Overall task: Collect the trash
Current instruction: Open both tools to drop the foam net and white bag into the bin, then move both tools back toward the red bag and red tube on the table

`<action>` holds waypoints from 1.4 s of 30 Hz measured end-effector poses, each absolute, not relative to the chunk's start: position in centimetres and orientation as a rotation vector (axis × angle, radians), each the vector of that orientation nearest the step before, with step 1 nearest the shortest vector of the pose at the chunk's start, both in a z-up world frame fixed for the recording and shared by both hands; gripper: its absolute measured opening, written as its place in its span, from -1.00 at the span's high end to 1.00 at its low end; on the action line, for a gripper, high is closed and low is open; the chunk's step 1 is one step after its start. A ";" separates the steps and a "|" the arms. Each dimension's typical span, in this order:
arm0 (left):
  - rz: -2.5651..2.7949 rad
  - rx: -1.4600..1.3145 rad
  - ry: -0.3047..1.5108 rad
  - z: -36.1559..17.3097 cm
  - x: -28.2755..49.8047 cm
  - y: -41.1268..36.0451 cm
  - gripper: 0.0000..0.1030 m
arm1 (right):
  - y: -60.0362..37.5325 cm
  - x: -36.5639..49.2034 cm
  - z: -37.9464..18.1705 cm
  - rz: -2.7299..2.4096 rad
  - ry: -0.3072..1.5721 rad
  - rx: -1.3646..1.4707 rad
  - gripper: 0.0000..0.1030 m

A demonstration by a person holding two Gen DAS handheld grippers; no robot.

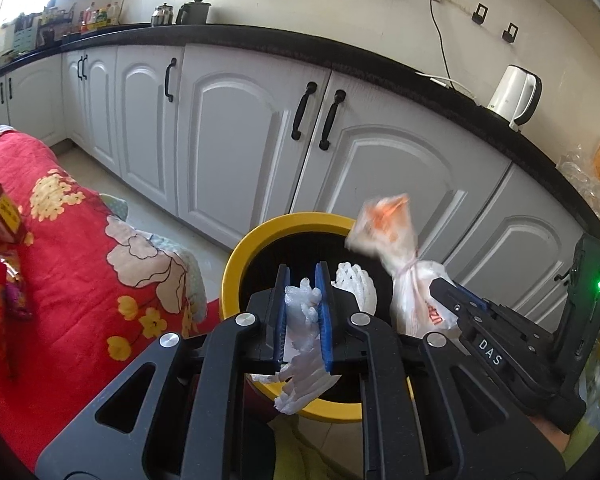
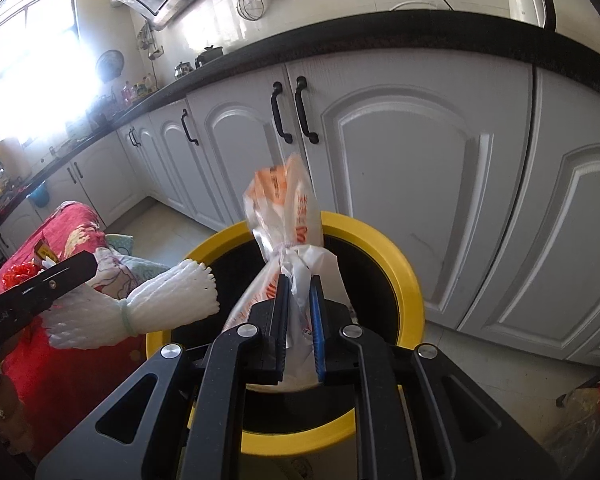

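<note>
My left gripper (image 1: 303,276) is shut on a white foam net sleeve (image 1: 306,320) and holds it over the yellow-rimmed bin (image 1: 236,252). The foam sleeve also shows in the right wrist view (image 2: 160,300), tied with a pale green band, above the bin's left rim. My right gripper (image 2: 299,280) is shut on a tied clear plastic bag with orange print (image 2: 288,220), held upright over the bin (image 2: 404,264). The bag (image 1: 404,272) and the right gripper (image 1: 456,296) also show in the left wrist view at the bin's right side.
White cabinet doors (image 1: 236,128) with black handles stand just behind the bin under a black countertop (image 1: 340,60). A white kettle (image 1: 514,96) sits on the countertop. A red flowered cloth (image 1: 72,248) with packets on it covers the surface to the left.
</note>
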State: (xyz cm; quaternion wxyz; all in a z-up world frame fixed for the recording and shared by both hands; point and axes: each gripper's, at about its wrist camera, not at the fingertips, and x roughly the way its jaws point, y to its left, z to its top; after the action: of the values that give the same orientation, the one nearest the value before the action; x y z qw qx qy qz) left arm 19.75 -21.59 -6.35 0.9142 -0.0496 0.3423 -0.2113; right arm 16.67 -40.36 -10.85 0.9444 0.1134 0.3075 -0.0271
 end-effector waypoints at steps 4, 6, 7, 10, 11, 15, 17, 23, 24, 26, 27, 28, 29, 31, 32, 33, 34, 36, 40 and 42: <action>-0.443 -0.097 0.719 -7.0 20.3 -21.9 0.80 | -40.5 16.8 -11.3 -0.062 0.632 0.233 0.65; -0.444 -0.100 0.730 -7.3 20.4 -22.1 0.65 | -40.7 16.7 -11.3 -0.069 0.630 0.242 0.45; -0.442 -0.101 0.735 -7.4 20.4 -22.1 0.57 | -40.8 16.7 -11.3 -0.072 0.630 0.244 0.44; -0.437 -0.115 0.739 -7.5 20.4 -21.7 0.15 | -41.0 16.5 -11.1 -0.079 0.621 0.250 0.32; -0.431 -0.116 0.737 -7.5 20.4 -21.5 0.03 | -41.0 16.4 -11.0 -0.082 0.615 0.251 0.22; -0.410 -0.134 0.729 -7.1 20.0 -20.4 -0.39 | -40.9 16.2 -10.6 -0.085 0.603 0.259 0.10; -0.393 -0.144 0.723 -6.8 19.8 -19.7 -0.58 | -40.8 16.0 -10.3 -0.082 0.596 0.260 0.06; -0.342 -0.167 0.699 -5.7 18.9 -17.2 -0.78 | -39.8 15.7 -9.3 -0.056 0.572 0.261 -0.08; -0.338 -0.168 0.695 -5.5 18.7 -16.9 -0.78 | -39.6 15.6 -9.2 -0.052 0.568 0.263 -0.11; -0.320 -0.167 0.684 -5.0 18.3 -16.1 -0.78 | -38.9 15.4 -8.7 -0.034 0.557 0.259 -0.14; -0.315 -0.166 0.681 -4.8 18.2 -15.8 -0.78 | -38.6 15.3 -8.5 -0.025 0.554 0.254 -0.15; -0.308 -0.168 0.677 -4.6 18.1 -15.5 -0.78 | -38.2 15.2 -8.3 -0.018 0.551 0.252 -0.17; -0.303 -0.171 0.672 -4.5 17.9 -15.0 -0.78 | -37.8 15.1 -8.1 -0.009 0.548 0.250 -0.20; -0.292 -0.179 0.661 -4.1 17.4 -14.2 -0.78 | -37.2 14.9 -7.6 0.005 0.537 0.244 -0.24; -0.282 -0.181 0.655 -3.9 17.2 -13.7 -0.78 | -36.9 14.9 -7.4 0.012 0.533 0.242 -0.26; -0.273 -0.182 0.649 -3.7 17.0 -13.2 -0.78 | -36.6 14.8 -7.1 0.022 0.529 0.240 -0.28; -0.265 -0.185 0.644 -3.5 16.8 -12.8 -0.78 | -36.3 14.7 -7.0 0.028 0.527 0.240 -0.29; -0.253 -0.192 0.635 -3.1 16.5 -12.0 -0.78 | -35.5 14.5 -6.6 0.044 0.521 0.233 -0.34; -0.222 -0.207 0.613 -2.4 16.0 -10.3 -0.78 | -34.2 14.4 -6.1 0.071 0.516 0.218 -0.36; -0.209 -0.213 0.601 -2.0 15.7 -9.3 -0.78 | -33.3 14.3 -5.8 0.087 0.515 0.211 -0.37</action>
State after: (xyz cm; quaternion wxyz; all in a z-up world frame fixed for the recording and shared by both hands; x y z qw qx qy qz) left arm 15.73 -9.32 -2.02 0.9443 -0.1046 0.2948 -0.1026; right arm 14.25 -33.33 -5.76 0.9606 0.1041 0.2541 0.0431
